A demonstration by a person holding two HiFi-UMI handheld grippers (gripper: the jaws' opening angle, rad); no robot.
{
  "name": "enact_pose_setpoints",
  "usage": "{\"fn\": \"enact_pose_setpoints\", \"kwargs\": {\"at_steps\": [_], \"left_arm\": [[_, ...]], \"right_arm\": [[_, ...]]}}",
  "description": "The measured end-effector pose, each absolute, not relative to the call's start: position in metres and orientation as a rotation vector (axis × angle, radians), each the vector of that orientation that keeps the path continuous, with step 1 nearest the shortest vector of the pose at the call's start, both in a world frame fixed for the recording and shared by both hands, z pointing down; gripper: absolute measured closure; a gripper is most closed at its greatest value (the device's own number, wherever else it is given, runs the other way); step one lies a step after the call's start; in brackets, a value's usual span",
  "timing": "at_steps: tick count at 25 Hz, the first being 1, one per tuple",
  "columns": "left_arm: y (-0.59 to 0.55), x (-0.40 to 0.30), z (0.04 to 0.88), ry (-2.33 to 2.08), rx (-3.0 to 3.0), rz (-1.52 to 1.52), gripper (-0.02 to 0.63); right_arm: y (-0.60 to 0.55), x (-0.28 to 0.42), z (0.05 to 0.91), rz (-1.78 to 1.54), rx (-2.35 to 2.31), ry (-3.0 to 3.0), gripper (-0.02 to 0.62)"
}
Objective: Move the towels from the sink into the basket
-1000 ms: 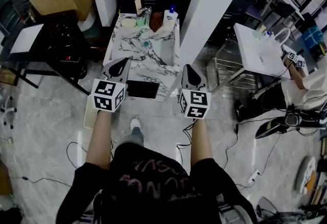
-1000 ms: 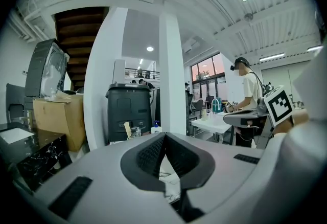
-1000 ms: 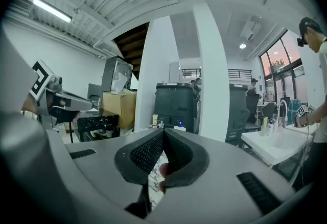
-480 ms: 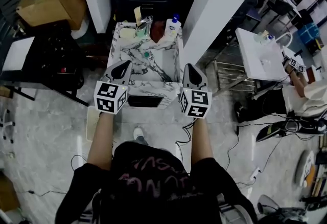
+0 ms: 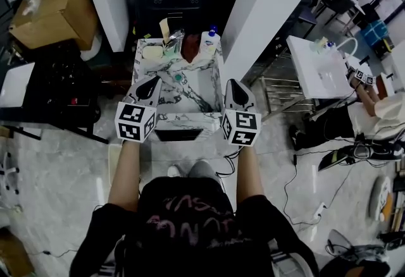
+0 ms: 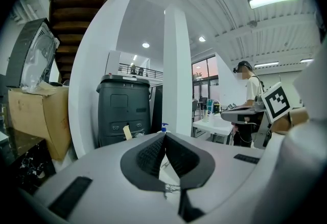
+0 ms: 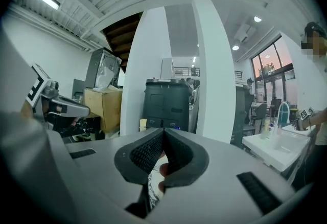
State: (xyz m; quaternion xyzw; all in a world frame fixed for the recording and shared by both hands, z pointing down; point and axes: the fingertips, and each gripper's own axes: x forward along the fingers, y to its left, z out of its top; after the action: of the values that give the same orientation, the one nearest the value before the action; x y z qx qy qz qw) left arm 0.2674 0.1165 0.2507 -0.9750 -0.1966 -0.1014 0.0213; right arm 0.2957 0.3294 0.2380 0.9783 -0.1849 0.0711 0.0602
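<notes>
Near the middle of the head view, a person stands in front of a marble counter with a sink set in it. Both arms reach forward. The left tool is over the left edge of the sink and the right tool is over the right edge.

The left gripper view shows the left tool with its two jaws pressed together and nothing between them. The right gripper view shows the right tool the same way: jaws together, holding nothing.

At the back of the sink, toward the top of the frame, lies a red-brown thing that may be a towel. It is too small to be sure. Neither tool touches it. Just right of it stands a white bottle with a blue top. Left of it sits a pale yellow block.

A big cardboard box is at the upper left. A white pillar rises at the upper right.
</notes>
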Motion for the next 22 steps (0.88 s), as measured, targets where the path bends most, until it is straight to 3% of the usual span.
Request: {"fn": "enact_pose_setpoints", "kwargs": {"at_steps": [22], "left_arm": [[0.171, 0.382, 0.256, -0.610, -2.976, -0.349, 0.603]], "right_arm": [[0.364, 0.416, 0.237, 0.220, 2.995, -0.619, 0.580]]}}
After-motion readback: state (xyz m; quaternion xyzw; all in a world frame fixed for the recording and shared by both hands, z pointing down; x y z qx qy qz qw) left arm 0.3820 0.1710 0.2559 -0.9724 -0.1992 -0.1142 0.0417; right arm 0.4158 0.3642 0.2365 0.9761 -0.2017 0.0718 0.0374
